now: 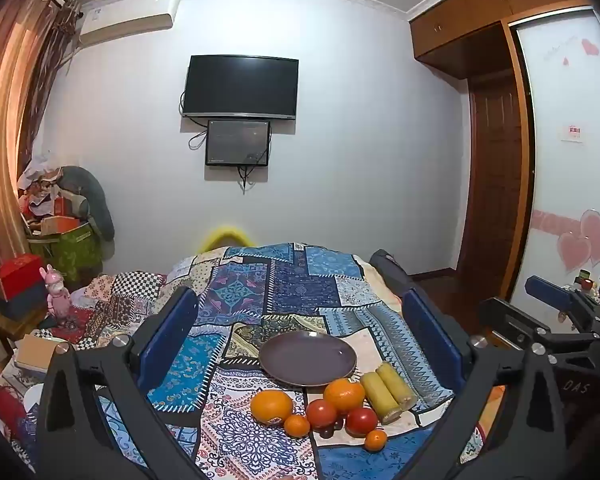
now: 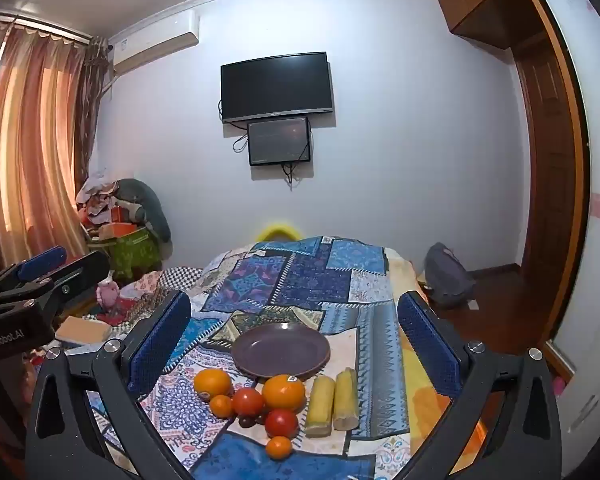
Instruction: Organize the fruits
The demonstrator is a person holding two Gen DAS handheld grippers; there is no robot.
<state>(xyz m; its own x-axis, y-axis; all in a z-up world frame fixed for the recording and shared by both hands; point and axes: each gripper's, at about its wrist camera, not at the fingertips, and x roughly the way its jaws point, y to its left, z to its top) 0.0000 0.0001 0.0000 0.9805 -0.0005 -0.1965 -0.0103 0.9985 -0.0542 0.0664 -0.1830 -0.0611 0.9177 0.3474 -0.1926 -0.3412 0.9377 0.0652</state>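
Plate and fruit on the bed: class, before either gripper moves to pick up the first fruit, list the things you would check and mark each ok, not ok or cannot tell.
1. Plate empty, ready for fruit: ok.
2. Left gripper open, nothing between its fingers: ok.
3. Right gripper open, nothing held: ok.
4. Fruit within view of both cameras, in front of the plate on the cloth: ok.
5. Fruit spaced for a clean grip: not ok; the tomatoes, the big oranges and a small orange sit bunched, seemingly touching.
6. Corn pieces free to lift one at a time: cannot tell; they lie side by side, very close.
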